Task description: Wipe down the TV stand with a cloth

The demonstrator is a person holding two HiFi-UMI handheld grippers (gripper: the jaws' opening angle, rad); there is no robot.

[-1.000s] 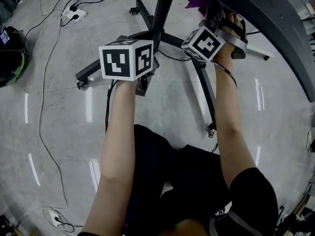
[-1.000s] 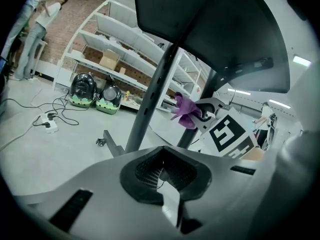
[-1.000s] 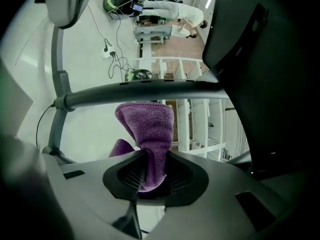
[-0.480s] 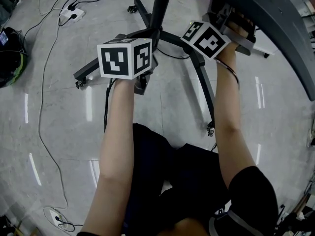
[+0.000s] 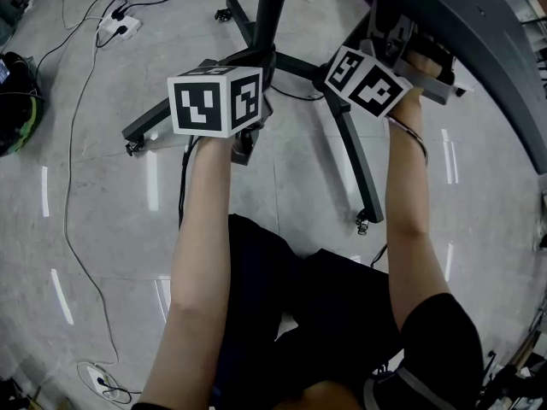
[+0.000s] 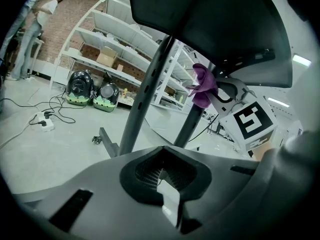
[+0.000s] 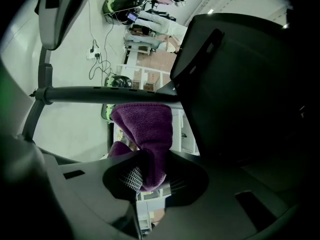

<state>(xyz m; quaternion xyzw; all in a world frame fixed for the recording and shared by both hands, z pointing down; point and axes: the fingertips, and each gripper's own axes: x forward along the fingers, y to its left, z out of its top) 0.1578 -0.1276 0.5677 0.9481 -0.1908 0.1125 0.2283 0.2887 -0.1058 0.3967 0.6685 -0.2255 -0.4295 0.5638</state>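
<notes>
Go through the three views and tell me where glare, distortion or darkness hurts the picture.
Head view: white glare streaks lie on the floor, and the edges bend. Left gripper view: fisheye circle with black corners, bowed shelves, left gripper soft up close. Right gripper view: the TV's back is almost black; the purple cloth in the right gripper is well lit.
</notes>
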